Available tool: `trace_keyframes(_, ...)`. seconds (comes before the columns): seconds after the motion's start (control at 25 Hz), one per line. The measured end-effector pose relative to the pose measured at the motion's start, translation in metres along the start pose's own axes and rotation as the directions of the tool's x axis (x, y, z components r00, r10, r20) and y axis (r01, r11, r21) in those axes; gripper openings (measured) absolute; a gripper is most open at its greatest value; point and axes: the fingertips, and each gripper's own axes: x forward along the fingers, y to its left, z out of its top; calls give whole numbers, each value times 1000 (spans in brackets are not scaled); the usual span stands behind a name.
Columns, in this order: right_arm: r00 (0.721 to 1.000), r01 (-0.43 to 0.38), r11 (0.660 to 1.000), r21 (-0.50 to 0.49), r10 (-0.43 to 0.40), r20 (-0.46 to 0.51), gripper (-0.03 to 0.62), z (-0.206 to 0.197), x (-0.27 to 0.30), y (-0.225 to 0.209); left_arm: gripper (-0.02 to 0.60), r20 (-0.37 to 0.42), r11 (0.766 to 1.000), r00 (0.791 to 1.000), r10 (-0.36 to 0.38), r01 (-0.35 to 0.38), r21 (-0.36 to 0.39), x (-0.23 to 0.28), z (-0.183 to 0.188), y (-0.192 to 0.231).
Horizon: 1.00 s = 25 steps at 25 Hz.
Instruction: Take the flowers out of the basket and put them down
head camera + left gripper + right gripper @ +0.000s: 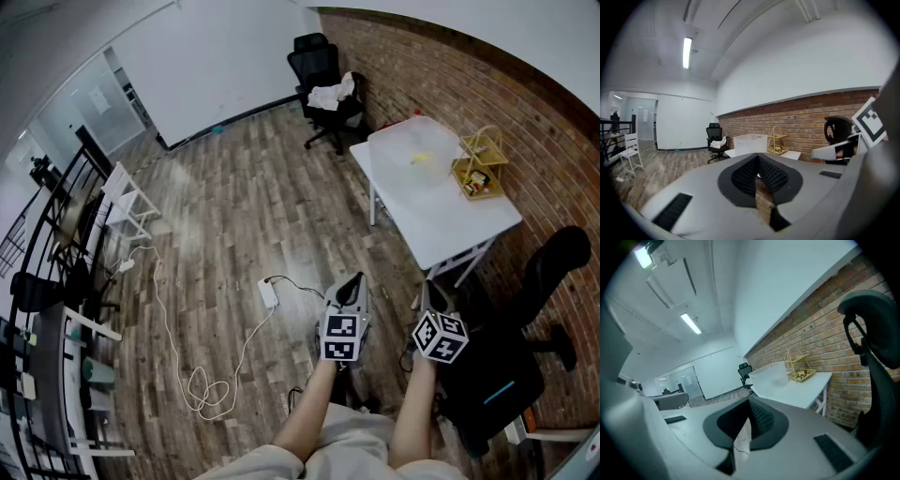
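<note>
A yellow wire basket [480,161] stands on the far right corner of the white table [441,220], against the brick wall. The flowers [478,184] lie in its lower tray. In the gripper views the basket [777,139] [799,364] is small and far ahead, with the flowers [802,375] just a colourful patch. My left gripper [351,284] and right gripper [430,291] are held side by side close to my body, well short of the table. Both are shut with nothing held between their pads [757,160] [749,403].
A clear plastic bin [417,155] sits on the table left of the basket. A black office chair [553,272] stands just right of me, and another with white cloth [326,86] beyond the table. A power strip and cable [268,292] lie on the wooden floor.
</note>
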Motion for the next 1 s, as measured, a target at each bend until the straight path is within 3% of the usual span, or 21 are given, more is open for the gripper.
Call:
trace_keyframes(0.12,997,-82,996,-30,82,-6,18,4,8,14,25,0,997,998,71,-71,-25,0,1,12)
trace_keyframes(0.2,994,-106,993,-46,106,-2,18,7,12,12,25,-4,997,997,80,-80,-11,8,2,10)
trace_keyframes(0.48,998,-60,997,-57,60,6,18,18,3,-10,25,5,999,1000,24,-24,34,23,20,-18)
trace_keyframes(0.68,998,-35,995,-96,39,45,18,28,1,-18,25,10,1000,1000,4,-4,15,35,13,-25)
trace_keyframes(0.8,998,-31,998,-58,34,48,18,33,6,-22,25,-26,996,999,-47,49,73,40,4,-27)
trace_keyframes(0.92,999,-31,999,-29,32,36,18,28,16,-26,25,-101,966,986,-132,151,210,44,-1,-26)
trace_keyframes(1.0,1000,-14,1000,-12,15,7,18,21,25,-28,25,-112,955,985,-133,158,250,47,2,-12)
